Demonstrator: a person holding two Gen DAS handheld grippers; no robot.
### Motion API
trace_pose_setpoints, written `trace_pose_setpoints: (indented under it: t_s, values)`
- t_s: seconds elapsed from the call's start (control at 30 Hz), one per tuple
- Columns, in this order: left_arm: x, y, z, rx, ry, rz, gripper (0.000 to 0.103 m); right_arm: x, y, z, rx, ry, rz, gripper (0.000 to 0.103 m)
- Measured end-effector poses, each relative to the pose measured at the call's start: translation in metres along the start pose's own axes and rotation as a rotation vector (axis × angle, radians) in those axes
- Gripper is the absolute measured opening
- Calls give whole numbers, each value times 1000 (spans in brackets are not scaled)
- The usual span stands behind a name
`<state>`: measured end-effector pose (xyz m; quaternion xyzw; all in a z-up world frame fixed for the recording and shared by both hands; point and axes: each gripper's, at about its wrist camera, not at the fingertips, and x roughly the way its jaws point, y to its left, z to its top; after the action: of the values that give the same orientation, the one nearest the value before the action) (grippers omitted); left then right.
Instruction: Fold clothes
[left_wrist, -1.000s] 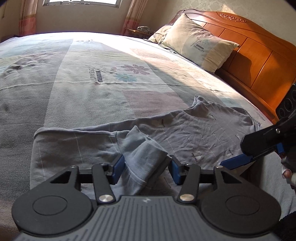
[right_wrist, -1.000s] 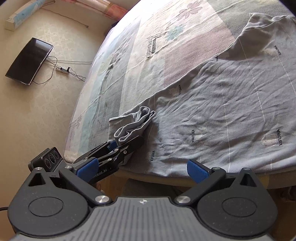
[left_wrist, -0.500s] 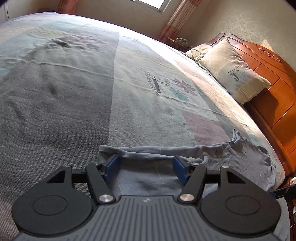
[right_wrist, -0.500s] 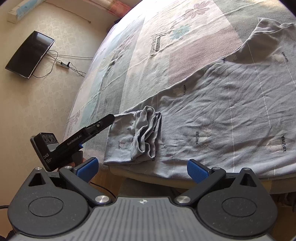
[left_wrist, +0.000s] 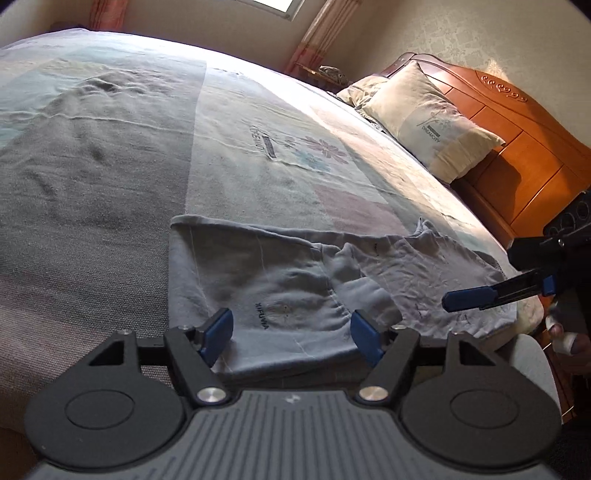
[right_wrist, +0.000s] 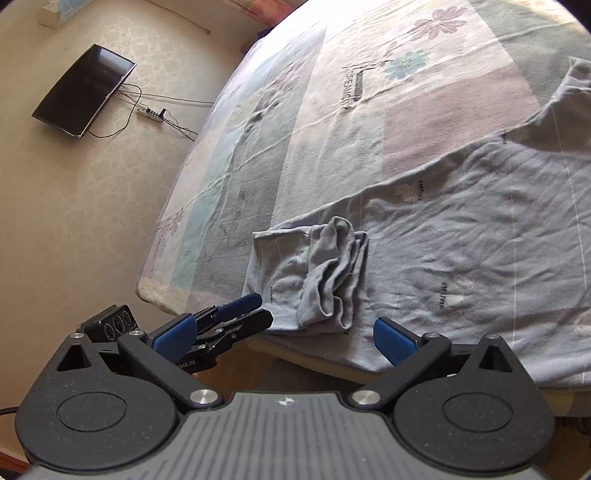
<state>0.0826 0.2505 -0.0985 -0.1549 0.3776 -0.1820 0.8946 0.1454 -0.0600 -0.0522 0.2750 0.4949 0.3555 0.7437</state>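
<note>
A pale grey-blue garment (right_wrist: 461, 258) lies spread along the near edge of the bed (left_wrist: 110, 166), its hem hanging a little over the side. At its left end a sleeve (right_wrist: 332, 273) is folded back onto the body in a bunched, wrinkled heap; small dark lettering is printed across the cloth.

The left claw (left_wrist: 291, 332) hangs just above that folded end, jaws spread wide and grasping nothing, its blue pads (left_wrist: 218, 328) either side of the cloth without touching it, as far as the view shows. From the right wrist view the same claw (right_wrist: 255, 310) appears at the bed's edge, tips just beside the corner of the fold.

The right claw (right_wrist: 280, 336) is also released and empty, held off the bed's side, low in front of the garment's hem. In the left wrist view it (left_wrist: 469, 299) hovers over the garment's right part, with a bit of hand (left_wrist: 565, 336) behind it.

A pillow (left_wrist: 428, 122) leans on a wooden headboard (left_wrist: 524, 155). A dark TV (right_wrist: 85, 92) hangs on the wall.
</note>
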Motion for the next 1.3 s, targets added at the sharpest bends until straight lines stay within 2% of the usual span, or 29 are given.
trace_pose_setpoints:
  t_s: [0.07,0.13,0.2,0.3,0.37,0.47,0.6,0.67,0.7,0.77,0.83,0.9,0.93,1.1,1.2,1.3]
  values:
    - [-6,4,0,-24,-17,-2,75,10,11,10,-41,-10,47,103]
    - [-1,8,-5,-38,22,20,75,25,17,18,-61,-8,86,103]
    - [-5,8,-6,-34,7,17,75,47,16,21,-61,21,113,103]
    - [-10,7,0,-22,2,32,75,72,5,12,-46,63,61,103]
    - [-13,6,7,0,-11,49,75,74,-4,2,-54,67,72,103]
    - [3,3,20,22,-11,58,76,64,-4,-3,-65,81,57,103]
    - [25,0,36,50,-11,70,77,35,18,-6,-246,17,-53,103]
    - [41,4,36,17,36,114,76,21,22,-11,-341,-13,-141,103]
    - [40,3,35,23,16,116,77,13,21,-13,-377,-28,-193,103]
    - [37,-3,40,22,29,107,77,-1,13,-19,-441,-55,-302,103]
    - [33,-10,44,89,6,116,78,-10,1,-26,-518,-73,-421,103]
    - [33,-15,49,145,-6,145,79,-13,-14,-33,-568,-67,-525,103]
    - [37,-10,50,132,1,150,79,-11,-23,-35,-577,-51,-573,103]
    - [49,13,50,7,15,145,79,-6,-44,-48,-611,-60,-632,103]
    - [34,-4,49,51,12,159,79,-5,-43,-48,-595,-61,-644,103]
    - [21,-21,33,88,26,145,80,-4,-42,-51,-597,-81,-649,103]
